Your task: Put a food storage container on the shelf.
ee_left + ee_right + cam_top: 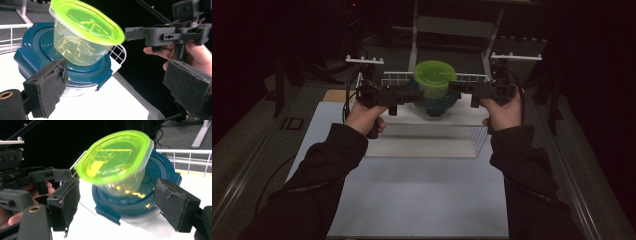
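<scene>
The small clear tub with the green lid [434,76] is sitting on top of the big teal-lidded container [37,47], leaning a little rather than standing square, so it seems to be getting stacked there. The teal-lidded container itself is resting on a white platform [427,140], with a wire rack [397,77] just behind it.

The left gripper [399,95] is hanging just to the left of the teal-lidded container and the right gripper [457,87] just to its right, facing one another across it. Both are standing with jaws spread wide and nothing between the pads. I would say the person is letting the tub settle, keeping both tools near in case it tips off the teal lid.
</scene>
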`<state>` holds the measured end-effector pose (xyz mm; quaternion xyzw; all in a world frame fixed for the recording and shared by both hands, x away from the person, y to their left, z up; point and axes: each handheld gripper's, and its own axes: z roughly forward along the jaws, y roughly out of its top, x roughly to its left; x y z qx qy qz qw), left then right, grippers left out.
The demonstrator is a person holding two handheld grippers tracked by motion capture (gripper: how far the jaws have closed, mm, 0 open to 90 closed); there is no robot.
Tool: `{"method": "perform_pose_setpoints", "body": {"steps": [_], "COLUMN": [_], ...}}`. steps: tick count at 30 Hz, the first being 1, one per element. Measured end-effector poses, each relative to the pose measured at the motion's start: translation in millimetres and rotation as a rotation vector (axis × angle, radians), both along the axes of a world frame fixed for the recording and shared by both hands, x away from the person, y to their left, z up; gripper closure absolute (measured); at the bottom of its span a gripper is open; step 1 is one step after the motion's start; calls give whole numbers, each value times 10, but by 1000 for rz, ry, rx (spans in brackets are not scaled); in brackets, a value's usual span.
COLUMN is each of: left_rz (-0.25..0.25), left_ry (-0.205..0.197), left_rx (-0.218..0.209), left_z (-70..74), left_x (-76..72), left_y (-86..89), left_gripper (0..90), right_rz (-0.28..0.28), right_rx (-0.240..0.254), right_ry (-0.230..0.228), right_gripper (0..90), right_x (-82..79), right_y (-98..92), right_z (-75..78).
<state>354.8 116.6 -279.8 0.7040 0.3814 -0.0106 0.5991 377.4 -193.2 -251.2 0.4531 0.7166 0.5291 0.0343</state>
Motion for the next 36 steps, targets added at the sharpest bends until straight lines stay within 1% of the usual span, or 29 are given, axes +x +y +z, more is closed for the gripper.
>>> {"method": "perform_pose_setpoints", "body": {"steps": [2, 3, 5, 6, 7, 9, 10, 12, 15, 16, 18, 19, 20, 21, 23, 24, 25, 26, 28, 29, 31, 33, 36], "left_rz": [-7, -18, -20, -27, -32, -40, -46, -63, -80, -83, -91, -94, -94, -99, -103, -109, -109, -116, -143, -152, -163, -179, -184], "left_ry": [-25, -31, -53, -56, -60, -77, -84, -85, -100, -106, -109, -115, -115, -113, -116, -121, -121, -125, -133, -140, -156, -165, -162], "left_rx": [-4, 3, 16, 24, 19, 31, 28, 33, 50, 48, 59, 63, 63, 76, 76, 68, 68, 66, 70, 79, 79, 78, 85], "left_z": [-3, -9, -32, -44, -59, -89, -111, -160, -234, -261, -327, -365, -365, -434, -508, -580, -580, -618, -721, -763, -848, -934, -1065], "left_x": [-73, -105, -172, -200, -230, -290, -317, -363, -434, -460, -504, -527, -527, -558, -595, -633, -633, -651, -691, -708, -754, -799, -858], "left_y": [16, 19, 14, 11, 8, -3, -9, -24, -47, -52, -68, -78, -78, -94, -104, -104, -104, -107, -114, -114, -117, -117, -115], "left_gripper": [51, 51, 51, 52, 51, 51, 51, 52, 52, 52, 56, 56, 56, 56, 55, 55, 55, 55, 56, 56, 56, 56, 56], "right_rz": [7, 6, 3, 6, 12, 22, 31, 40, 59, 66, 83, 90, 90, 107, 107, 110, 110, 109, 114, 125, 132, 139, 144], "right_rx": [1, 4, 0, 0, -7, 3, 11, 11, 16, 15, 5, 11, 11, 11, 5, 9, 9, 16, 13, 21, 18, 29, 34], "right_ry": [-7, -10, -21, -25, -26, -25, -21, -20, -17, -16, -25, -29, -29, -25, -23, -23, -23, -25, -31, -34, -39, -44, -35], "right_gripper": [212, 212, 213, 212, 212, 213, 213, 213, 213, 213, 213, 213, 213, 212, 212, 212, 212, 213, 213, 212, 212, 211, 209], "right_x": [-70, -104, -174, -206, -240, -301, -329, -385, -468, -498, -557, -582, -582, -639, -672, -687, -687, -704, -737, -748, -776, -806, -853], "right_y": [-50, -70, -109, -124, -138, -168, -182, -201, -220, -222, -224, -228, -228, -241, -255, -266, -266, -278, -299, -305, -313, -326, -342], "right_z": [-29, -51, -103, -133, -163, -235, -272, -344, -444, -476, -536, -572, -572, -675, -750, -787, -787, -825, -920, -960, -1037, -1116, -1239]}}
